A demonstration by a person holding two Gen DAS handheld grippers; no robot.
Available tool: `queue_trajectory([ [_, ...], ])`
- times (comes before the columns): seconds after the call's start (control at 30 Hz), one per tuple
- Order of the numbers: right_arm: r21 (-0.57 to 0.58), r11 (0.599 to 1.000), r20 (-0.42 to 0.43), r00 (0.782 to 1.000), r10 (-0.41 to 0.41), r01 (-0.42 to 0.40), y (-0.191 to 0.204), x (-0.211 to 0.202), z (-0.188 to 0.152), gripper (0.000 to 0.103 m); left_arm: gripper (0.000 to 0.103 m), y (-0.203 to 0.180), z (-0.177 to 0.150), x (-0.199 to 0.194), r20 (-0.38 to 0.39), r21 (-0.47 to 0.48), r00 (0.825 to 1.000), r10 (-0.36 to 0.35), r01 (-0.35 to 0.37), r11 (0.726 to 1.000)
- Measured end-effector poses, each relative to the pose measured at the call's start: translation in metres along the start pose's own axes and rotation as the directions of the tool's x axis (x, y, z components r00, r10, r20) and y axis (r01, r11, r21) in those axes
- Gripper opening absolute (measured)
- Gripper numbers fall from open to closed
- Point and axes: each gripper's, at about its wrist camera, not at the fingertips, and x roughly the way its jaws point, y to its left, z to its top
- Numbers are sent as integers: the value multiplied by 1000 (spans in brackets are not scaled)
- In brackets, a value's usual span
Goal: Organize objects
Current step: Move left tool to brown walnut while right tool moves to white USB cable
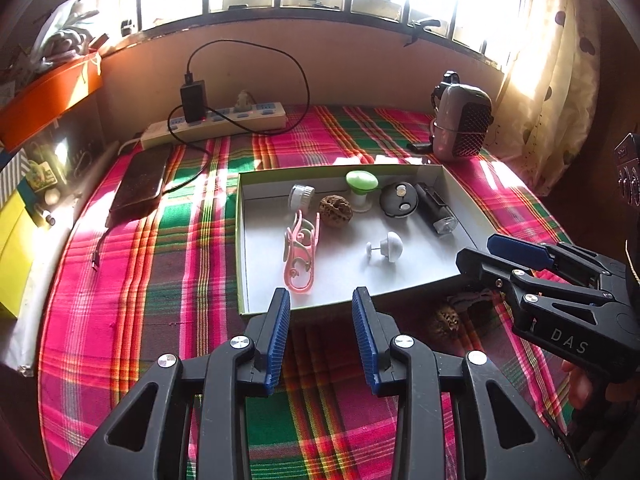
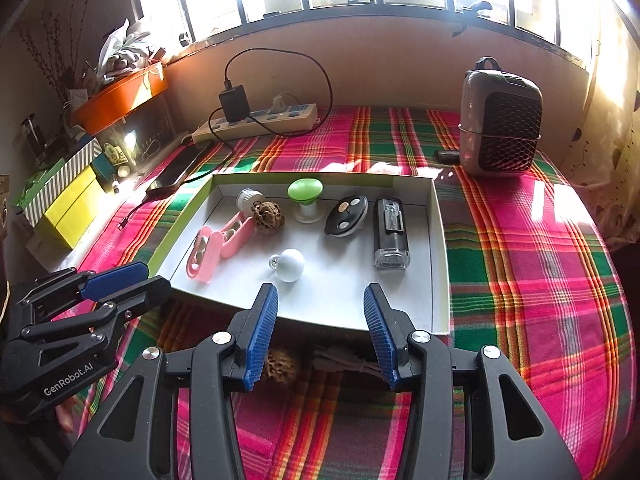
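A shallow white box with a green rim lies on the plaid cloth. It holds a pink clip, a walnut, a green-topped knob, a white knob, a black round disc and a black flashlight. A second walnut and a crumpled grey piece lie on the cloth before the box. My left gripper and right gripper are open and empty at the box's near edge.
A power strip with a charger and a phone lie at the back left. A small grey heater stands at the back right. Coloured boxes line the left side.
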Motion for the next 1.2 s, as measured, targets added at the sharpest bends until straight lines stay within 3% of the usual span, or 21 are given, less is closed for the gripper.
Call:
queue_trajectory([
  [0.6,84,992,-19,996,-91,92,-45,-28,-48,47,34,-42,-18,14,-75,35,984,-162,165,986],
  [1.2,124,987,-44,994,-102,107,-67,-24,-57,47,34,-68,-15,44,-139,53,975,-175,184,982],
])
